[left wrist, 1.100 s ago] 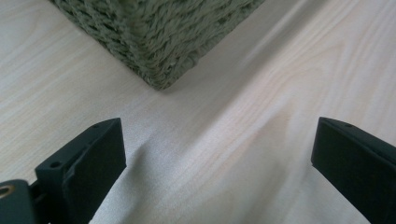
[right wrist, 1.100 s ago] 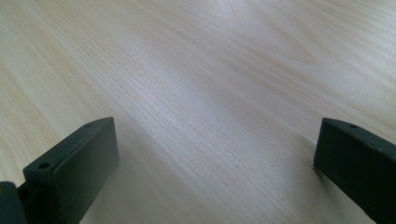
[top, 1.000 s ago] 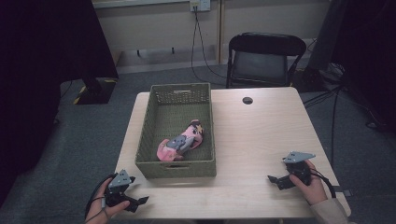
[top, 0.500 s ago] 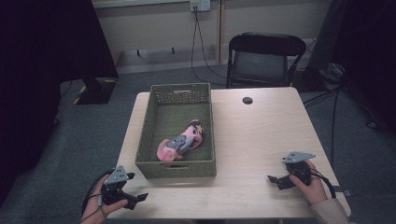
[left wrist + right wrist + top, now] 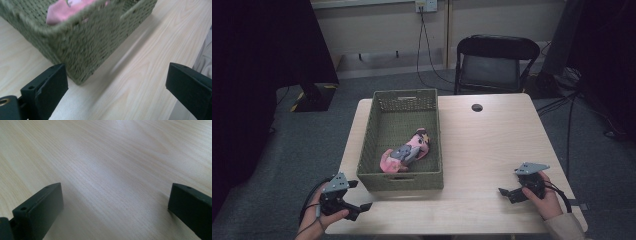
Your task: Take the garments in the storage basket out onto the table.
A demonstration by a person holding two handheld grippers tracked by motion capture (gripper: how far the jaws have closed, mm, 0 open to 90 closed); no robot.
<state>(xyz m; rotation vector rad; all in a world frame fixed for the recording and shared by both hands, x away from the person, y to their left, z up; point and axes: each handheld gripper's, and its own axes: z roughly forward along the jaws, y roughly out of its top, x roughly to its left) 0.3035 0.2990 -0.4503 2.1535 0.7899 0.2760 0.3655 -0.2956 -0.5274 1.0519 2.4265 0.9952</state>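
Pink toy (image 5: 407, 151): lies inside the green woven basket (image 5: 377, 137), toward its near end.
Basket: stands on the left half of the wooden table (image 5: 492, 145).
Left gripper (image 5: 360, 196): jaws wide apart, just beside the basket's near left corner.
Right gripper (image 5: 508, 193): jaws wide apart, empty, over bare table, well apart from the basket.

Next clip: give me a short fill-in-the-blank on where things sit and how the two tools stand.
1. The pink soft toy lies inside the green woven ____.
2. The left tool is near the basket's front left corner with its jaws ____.
3. The right tool holds nothing over the bare wooden ____.
4. Beyond the table's far edge stands a black folding ____.

Missing words: basket; open; table; chair
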